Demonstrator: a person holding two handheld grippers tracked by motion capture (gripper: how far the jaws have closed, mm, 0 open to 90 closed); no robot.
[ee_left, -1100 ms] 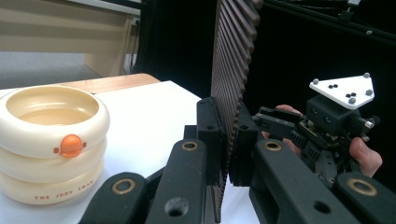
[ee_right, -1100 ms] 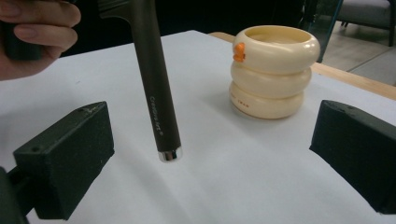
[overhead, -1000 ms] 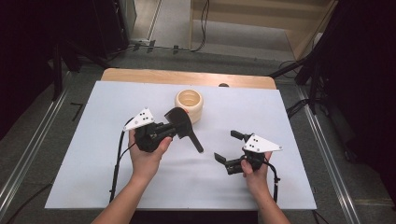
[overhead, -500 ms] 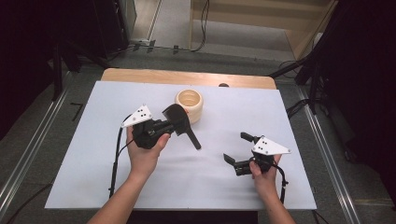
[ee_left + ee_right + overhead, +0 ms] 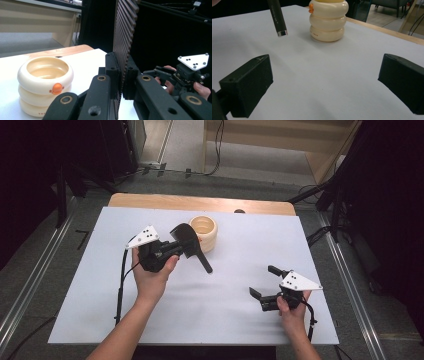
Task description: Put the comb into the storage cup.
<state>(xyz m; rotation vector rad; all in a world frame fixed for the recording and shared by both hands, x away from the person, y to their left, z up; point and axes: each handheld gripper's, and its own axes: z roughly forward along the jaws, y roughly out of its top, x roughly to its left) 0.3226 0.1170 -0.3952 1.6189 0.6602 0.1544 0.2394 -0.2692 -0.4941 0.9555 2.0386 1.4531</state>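
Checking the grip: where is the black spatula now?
In the high view, the black spatula is clamped in the left gripper, left of centre, just before the cream cup.

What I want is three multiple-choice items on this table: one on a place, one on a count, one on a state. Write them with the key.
1. Where does the cream cup stand?
A. On the white sheet, at its far side
B. Between the right gripper's jaws
C. On the floor

2. How many stacked rings form the cup's wall?
A. Two
B. Three
C. Five

3. How is the right gripper?
A. Shut on the cup
B. Shut on the black utensil
C. Open, holding nothing

Key:
1 A, it stands on the sheet near the wooden edge.
2 B, the right gripper view shows three rings.
3 C, its jaws stand wide apart over bare sheet.
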